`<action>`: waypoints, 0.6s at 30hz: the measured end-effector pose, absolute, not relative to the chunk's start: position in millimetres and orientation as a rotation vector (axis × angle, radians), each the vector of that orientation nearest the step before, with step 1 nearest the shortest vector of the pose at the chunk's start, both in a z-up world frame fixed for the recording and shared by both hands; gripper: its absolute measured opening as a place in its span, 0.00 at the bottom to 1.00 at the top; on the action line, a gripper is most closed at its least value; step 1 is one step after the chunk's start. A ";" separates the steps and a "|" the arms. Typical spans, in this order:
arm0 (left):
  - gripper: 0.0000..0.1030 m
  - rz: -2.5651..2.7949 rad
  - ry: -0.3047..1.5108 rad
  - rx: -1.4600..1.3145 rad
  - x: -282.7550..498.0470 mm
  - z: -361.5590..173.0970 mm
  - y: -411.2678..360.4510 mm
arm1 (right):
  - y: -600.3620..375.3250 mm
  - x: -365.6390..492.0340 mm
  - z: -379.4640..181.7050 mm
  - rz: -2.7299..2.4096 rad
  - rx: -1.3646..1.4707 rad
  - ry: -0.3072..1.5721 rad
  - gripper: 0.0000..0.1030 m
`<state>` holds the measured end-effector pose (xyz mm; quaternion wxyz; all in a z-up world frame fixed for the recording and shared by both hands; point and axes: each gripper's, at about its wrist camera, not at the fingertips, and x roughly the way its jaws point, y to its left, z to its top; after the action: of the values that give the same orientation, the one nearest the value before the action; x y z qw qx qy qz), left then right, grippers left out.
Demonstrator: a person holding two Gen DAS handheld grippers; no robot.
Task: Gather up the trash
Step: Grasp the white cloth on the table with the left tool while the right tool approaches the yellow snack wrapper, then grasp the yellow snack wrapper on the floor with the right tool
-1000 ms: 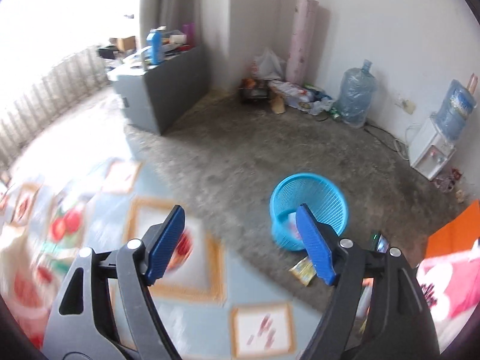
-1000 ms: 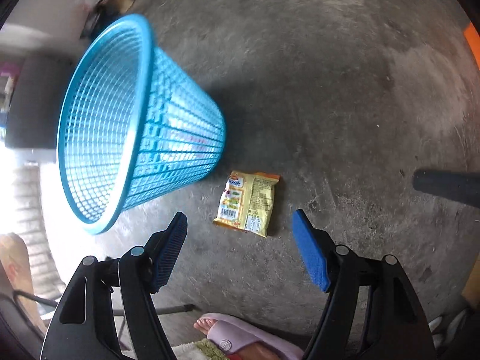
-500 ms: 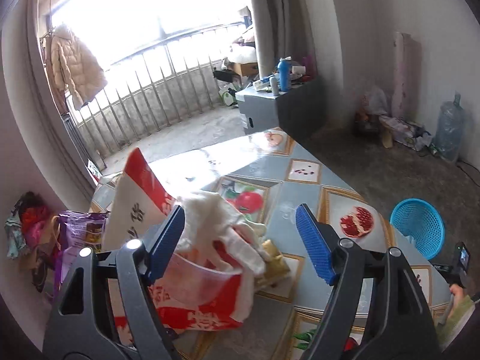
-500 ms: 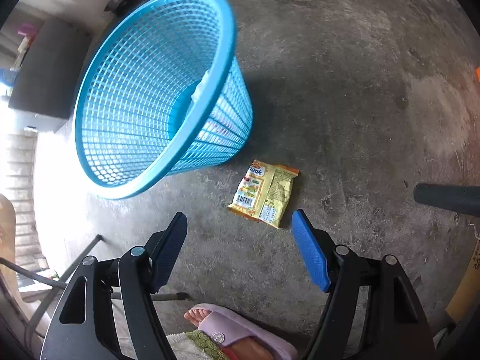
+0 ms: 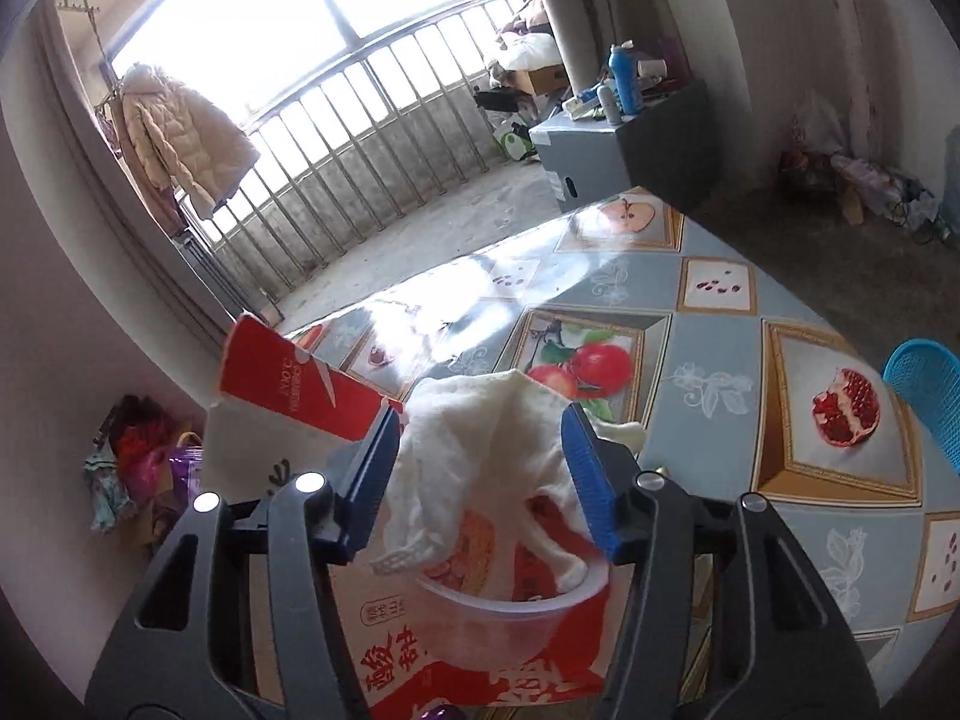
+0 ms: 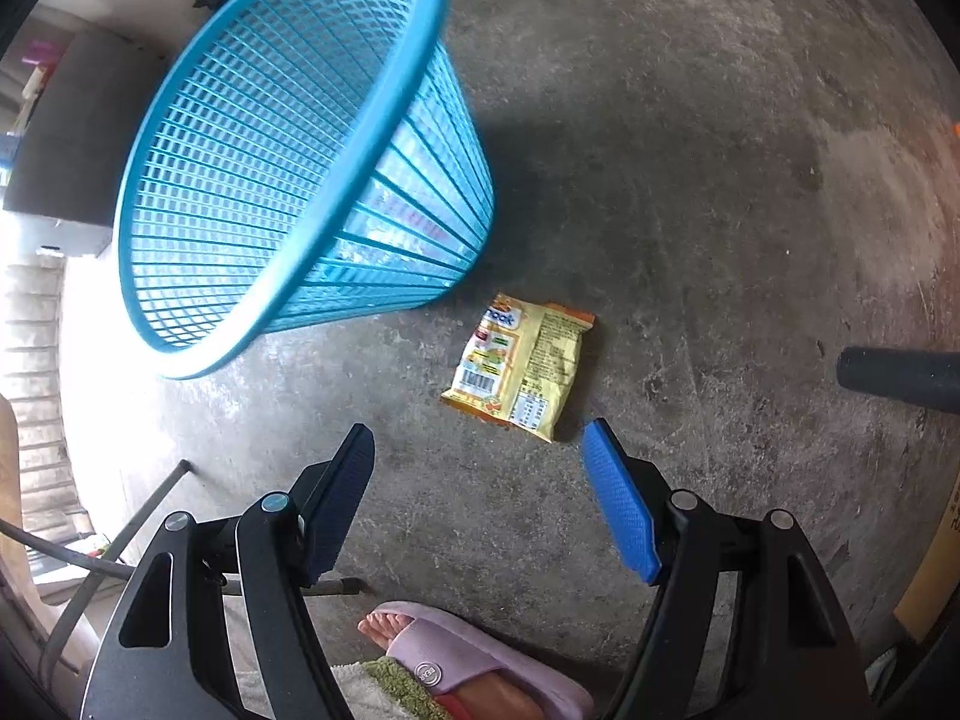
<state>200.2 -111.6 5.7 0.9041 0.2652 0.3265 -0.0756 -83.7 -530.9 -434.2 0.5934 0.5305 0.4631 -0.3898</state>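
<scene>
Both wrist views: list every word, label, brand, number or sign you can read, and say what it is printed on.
"nack": partial brand word on the yellow snack packet lying on the floor; its barcode and fine print are too small to read.
Red and white carton: white print along its raised flap, too small and turned to read.
Same carton, front panel: large white Chinese characters, upside down and partly cut off, not legible.
Pink slipper: round logo badge, too small to read.

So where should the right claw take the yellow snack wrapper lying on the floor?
Across its narrow width, coming from straight above. The snack wrapper lies flat on the bare concrete floor, so its long side edges are the easiest to pinch. It sits ahead of the open right claw, nearer the right pad, clear of the blue basket, so nothing blocks a descent.
</scene>
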 end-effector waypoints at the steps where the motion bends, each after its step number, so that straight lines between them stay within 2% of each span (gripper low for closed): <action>1: 0.49 -0.140 0.700 0.553 204.6 2.3 -111.4 | -530.6 -84.1 -437.3 -0.906 1.237 1.080 0.68; 3: 0.38 -0.114 0.742 0.555 214.6 -4.7 -105.6 | -530.1 -84.5 -443.0 -0.904 1.247 1.083 0.68; 5: 0.22 -0.091 0.769 0.557 220.2 -7.8 -103.6 | -529.7 -84.9 -447.8 -0.901 1.255 1.084 0.68; 6: 0.19 -0.085 0.774 0.561 220.5 -7.5 -101.6 | -529.2 -85.1 -449.8 -0.900 1.259 1.085 0.68; 8: 0.04 -0.078 0.785 0.561 222.4 -7.7 -99.0 | -528.9 -86.5 -454.6 -0.901 1.270 1.084 0.68; 18: 0.03 -0.196 0.749 0.373 198.5 42.4 -88.3 | -531.0 -102.3 -483.3 -0.953 1.343 1.063 0.68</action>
<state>198.5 -88.3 42.4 0.9091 0.1807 0.3631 -0.0951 -102.3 -531.0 -483.3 0.5569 0.5691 0.4506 -0.4036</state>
